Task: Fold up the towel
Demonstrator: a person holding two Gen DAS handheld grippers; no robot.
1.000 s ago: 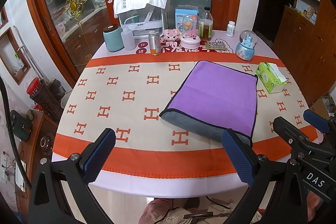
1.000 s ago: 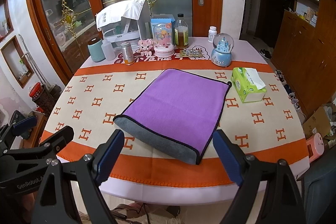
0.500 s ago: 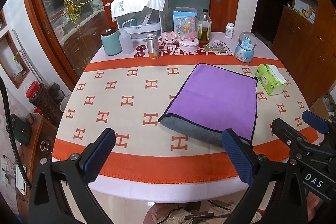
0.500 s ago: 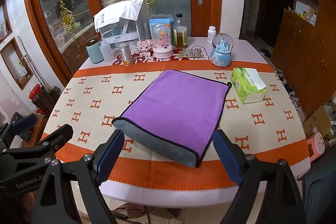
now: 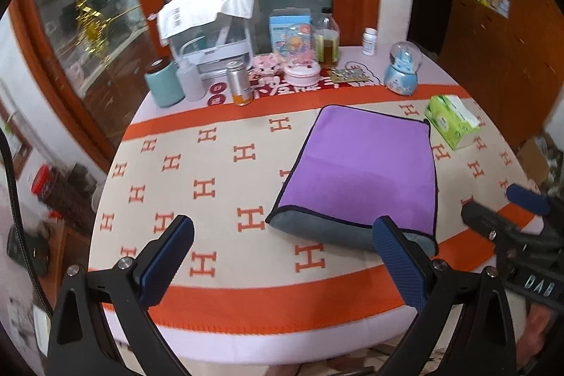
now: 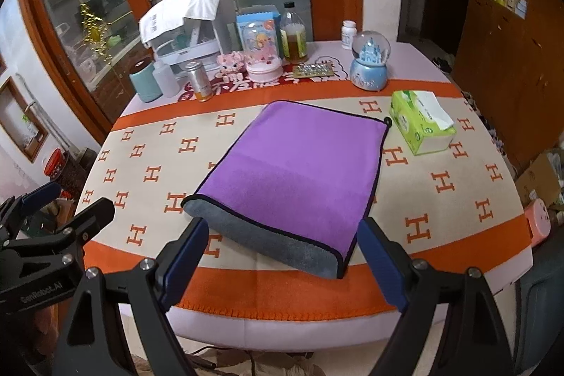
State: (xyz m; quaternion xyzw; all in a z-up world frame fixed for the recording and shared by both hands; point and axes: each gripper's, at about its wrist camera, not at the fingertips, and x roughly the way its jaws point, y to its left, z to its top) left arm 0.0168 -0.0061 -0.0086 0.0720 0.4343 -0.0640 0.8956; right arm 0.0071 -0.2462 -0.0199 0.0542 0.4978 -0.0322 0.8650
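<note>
Purple towel (image 6: 296, 171) lies folded on the worktop (image 6: 141, 164), beside the tissue box (image 6: 421, 122). Left gripper (image 5: 282, 256) and right gripper (image 6: 282, 256) hover at the near edge, fingers spread wide, holding nothing.

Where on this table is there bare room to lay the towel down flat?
The widest bare patch is the H-print cloth left of the towel, running back to the can and teal canister. A narrower strip lies right of the towel, in front of the tissue box. The far edge is crowded, bottles to snow globe.
</note>
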